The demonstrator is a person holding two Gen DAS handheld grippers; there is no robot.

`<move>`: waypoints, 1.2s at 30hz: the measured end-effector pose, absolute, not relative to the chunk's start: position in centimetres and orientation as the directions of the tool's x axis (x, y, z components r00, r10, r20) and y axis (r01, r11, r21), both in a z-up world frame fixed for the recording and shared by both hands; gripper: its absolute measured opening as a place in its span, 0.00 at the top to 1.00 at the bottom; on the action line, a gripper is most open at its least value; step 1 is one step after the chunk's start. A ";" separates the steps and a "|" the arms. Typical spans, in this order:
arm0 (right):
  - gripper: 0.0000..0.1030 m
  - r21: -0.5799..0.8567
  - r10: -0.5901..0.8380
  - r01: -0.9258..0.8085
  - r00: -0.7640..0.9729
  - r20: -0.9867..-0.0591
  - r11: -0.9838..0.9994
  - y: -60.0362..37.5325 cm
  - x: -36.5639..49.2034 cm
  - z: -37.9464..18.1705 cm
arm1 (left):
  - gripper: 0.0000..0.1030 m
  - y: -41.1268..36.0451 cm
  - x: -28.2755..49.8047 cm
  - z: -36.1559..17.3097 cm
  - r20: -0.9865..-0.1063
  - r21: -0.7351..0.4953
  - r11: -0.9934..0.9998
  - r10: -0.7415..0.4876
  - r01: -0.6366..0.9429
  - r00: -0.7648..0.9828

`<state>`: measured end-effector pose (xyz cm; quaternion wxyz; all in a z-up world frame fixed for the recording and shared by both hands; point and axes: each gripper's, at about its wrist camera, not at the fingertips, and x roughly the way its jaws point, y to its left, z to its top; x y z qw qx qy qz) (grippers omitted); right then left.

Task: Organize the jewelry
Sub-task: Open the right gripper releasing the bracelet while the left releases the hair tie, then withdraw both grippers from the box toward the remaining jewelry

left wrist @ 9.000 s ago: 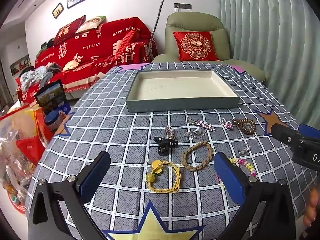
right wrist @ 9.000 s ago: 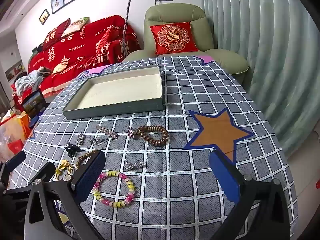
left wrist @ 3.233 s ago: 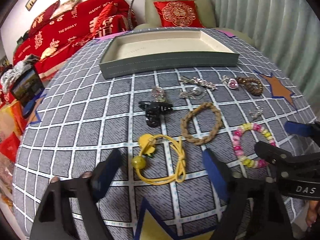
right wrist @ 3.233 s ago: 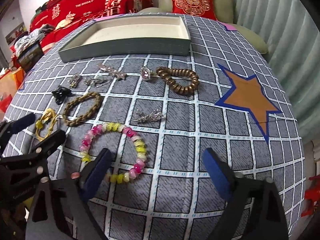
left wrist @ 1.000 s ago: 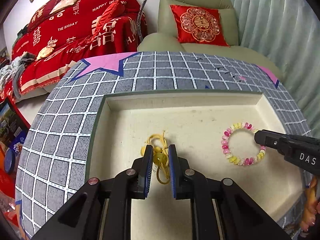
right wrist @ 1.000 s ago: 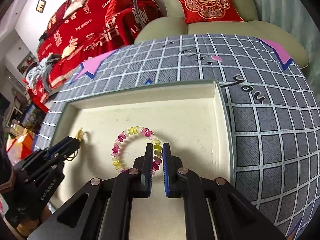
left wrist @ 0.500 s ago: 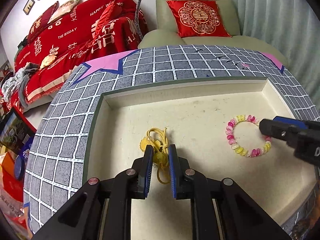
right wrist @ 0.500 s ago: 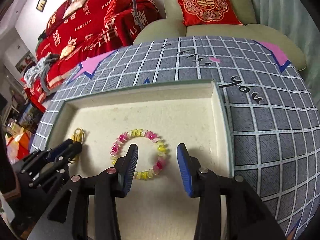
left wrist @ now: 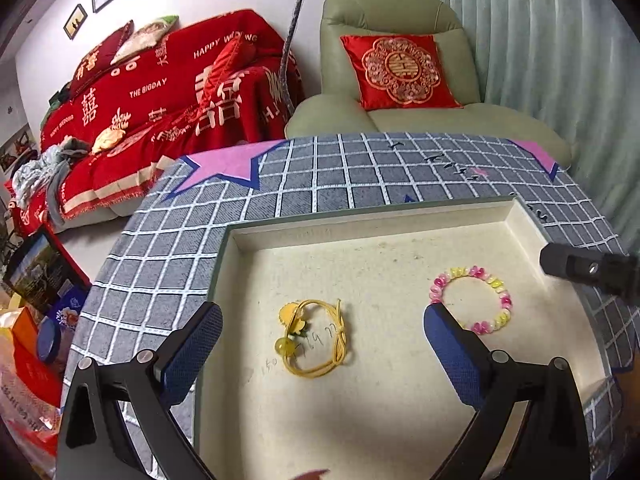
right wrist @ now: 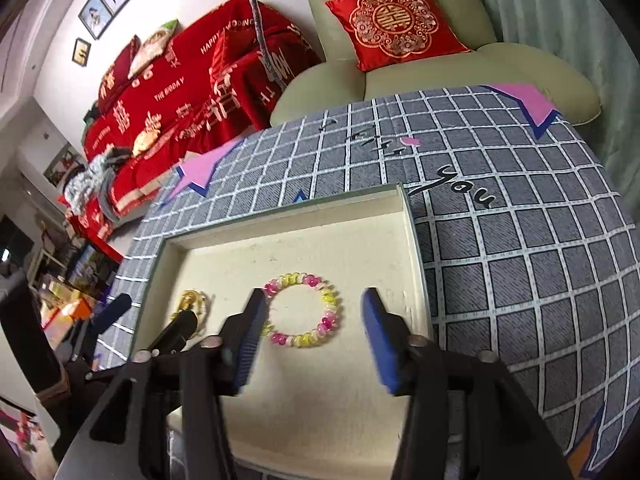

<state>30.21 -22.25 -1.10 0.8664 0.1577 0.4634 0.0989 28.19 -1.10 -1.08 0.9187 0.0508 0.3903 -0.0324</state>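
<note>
Jewelry is lying in two pieces inside the tray [left wrist: 224, 248], and both tools are standing over it with nothing between their jaws. The left tool [left wrist: 322, 334] is hanging with its jaws spread wide, having just been opening, and the yellow hair tie [left wrist: 314, 336] is resting loose on the tray floor in the gap between the pads [left wrist: 192, 352], touching neither. The right tool [right wrist: 316, 334] is also parting, its jaws having just been opening, and the beaded bracelet [right wrist: 304, 310] is lying flat between them, free of the right pad; its left edge is sitting just beside the left pad, and whether they are touching I cannot tell. The two pieces are sitting near each other toward the middle of the tray, the bracelet to the right of the hair tie, with bare tray floor all around them.

Judging from this, two pieces are now sitting put away. The tray is sitting on a tabletop [right wrist: 520, 280] covered in a grey checked cloth, and only its far part is showing, with no jewelry on it. Whether more pieces are waiting on the near side cannot be told from these views.
</note>
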 end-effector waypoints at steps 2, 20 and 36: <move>0.27 0.378 0.329 -0.030 0.562 -0.759 0.925 -22.6 29.5 -0.4 | 0.00 -0.9 26.9 -0.4 -0.705 0.056 0.992 -0.040 0.112 0.708; 0.13 0.458 0.417 -0.107 0.630 -0.655 0.882 -24.4 18.5 5.6 | 0.00 3.3 14.4 2.0 -0.687 0.006 0.994 -0.077 0.112 0.723; 0.13 0.295 0.288 -0.069 0.511 -0.810 0.953 -23.6 11.3 -0.5 | 0.00 3.4 8.8 -3.4 -0.770 0.007 0.989 -0.091 0.151 0.631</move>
